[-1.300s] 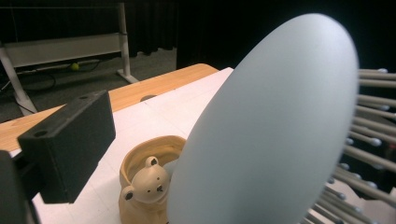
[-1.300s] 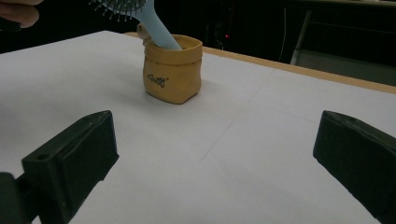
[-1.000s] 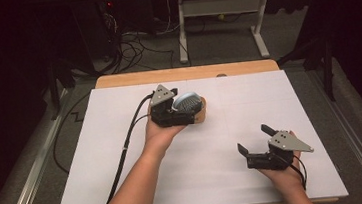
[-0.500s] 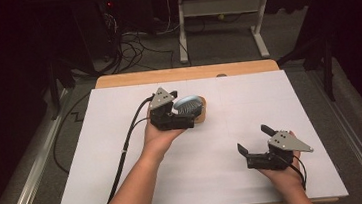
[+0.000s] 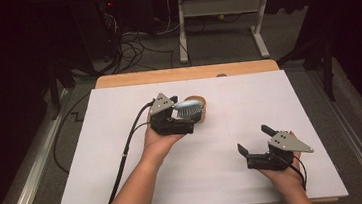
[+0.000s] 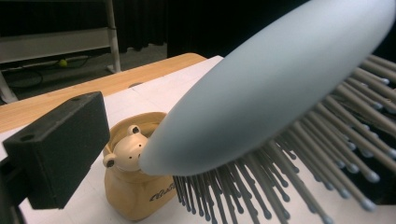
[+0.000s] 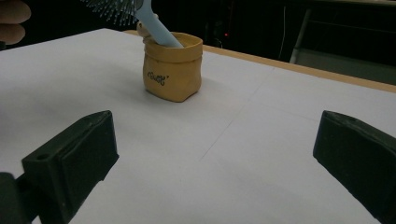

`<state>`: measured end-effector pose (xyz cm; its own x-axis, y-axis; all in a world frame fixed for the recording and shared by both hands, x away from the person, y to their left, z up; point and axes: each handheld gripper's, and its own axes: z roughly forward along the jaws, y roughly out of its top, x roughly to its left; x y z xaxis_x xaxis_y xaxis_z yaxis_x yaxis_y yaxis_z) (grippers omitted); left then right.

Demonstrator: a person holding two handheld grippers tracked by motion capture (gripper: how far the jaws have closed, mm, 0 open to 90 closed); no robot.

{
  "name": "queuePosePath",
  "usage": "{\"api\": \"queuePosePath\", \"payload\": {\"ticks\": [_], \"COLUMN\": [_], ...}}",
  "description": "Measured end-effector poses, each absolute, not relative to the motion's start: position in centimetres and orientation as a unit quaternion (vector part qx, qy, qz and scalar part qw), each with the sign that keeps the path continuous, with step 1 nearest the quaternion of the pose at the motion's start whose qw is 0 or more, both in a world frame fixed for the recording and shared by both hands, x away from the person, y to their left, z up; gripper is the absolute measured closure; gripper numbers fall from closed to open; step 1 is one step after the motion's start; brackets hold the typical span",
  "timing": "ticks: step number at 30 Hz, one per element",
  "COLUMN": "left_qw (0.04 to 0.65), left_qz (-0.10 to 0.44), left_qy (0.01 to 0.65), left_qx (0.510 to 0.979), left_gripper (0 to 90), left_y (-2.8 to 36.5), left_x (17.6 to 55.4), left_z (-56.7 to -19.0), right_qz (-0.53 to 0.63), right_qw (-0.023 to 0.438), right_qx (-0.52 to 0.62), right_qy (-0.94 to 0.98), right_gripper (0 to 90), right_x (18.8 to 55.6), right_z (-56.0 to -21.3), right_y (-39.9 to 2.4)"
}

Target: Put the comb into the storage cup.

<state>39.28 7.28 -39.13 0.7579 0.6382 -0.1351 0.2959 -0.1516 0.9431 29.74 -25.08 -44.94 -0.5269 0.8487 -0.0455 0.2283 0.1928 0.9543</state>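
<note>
A light blue hairbrush (image 5: 188,106) stands with its handle (image 7: 156,30) down inside a small yellow pouch (image 5: 200,106) that carries a bear figure (image 6: 126,151). The bristled head leans out toward my left gripper (image 5: 186,117). That gripper's jaws stand wide on either side of the brush head (image 6: 280,88). Its left pad (image 6: 56,149) is well apart from the brush, and the right pad is hidden behind the bristles. My right gripper (image 5: 255,141) rests open near the front right of the table, nothing between its jaws, and the pouch (image 7: 173,70) lies well ahead of it.
White paper (image 5: 249,105) covers the wooden table (image 5: 186,74). The left gripper's black cable (image 5: 126,152) trails over the paper toward the front left. A white desk frame (image 5: 220,8) and floor cables stand beyond the far edge.
My left gripper has drawn back a little toward the person, and the brush head has sunk slightly. The right gripper has stayed where it was.
</note>
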Motion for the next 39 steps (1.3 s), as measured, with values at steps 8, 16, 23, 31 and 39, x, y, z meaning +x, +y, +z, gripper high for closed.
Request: {"api": "queuePosePath", "payload": {"ticks": [8, 16, 23, 31, 39], "left_qw": [0.571, 0.573, 0.571, 0.571, 0.571], "left_qz": [0.150, 0.146, 0.145, 0.143, 0.141], "left_qy": [0.313, 0.313, 0.311, 0.311, 0.312], "left_qx": [0.744, 0.743, 0.746, 0.746, 0.746], "left_gripper": [0.0, 0.0, 0.0, 0.0, 0.0], "left_y": [7.2, 7.3, 7.2, 7.3, 7.5], "left_x": [39.2, 39.2, 38.9, 38.7, 38.5], "left_z": [-39.3, -39.7, -40.0, -40.4, -40.8], "right_qz": [0.510, 0.508, 0.509, 0.508, 0.507], "right_qw": [0.305, 0.303, 0.304, 0.304, 0.303], "right_qx": [0.380, 0.381, 0.379, 0.379, 0.380], "right_qy": [0.710, 0.711, 0.711, 0.711, 0.712], "right_gripper": [0.3, 0.3, 0.3, 0.3, 0.3], "right_x": [29.7, 29.8, 29.8, 29.8, 29.8], "right_z": [-44.9, -45.0, -45.0, -45.0, -45.0], "right_y": [-25.1, -25.1, -25.1, -25.0, -25.0]}}
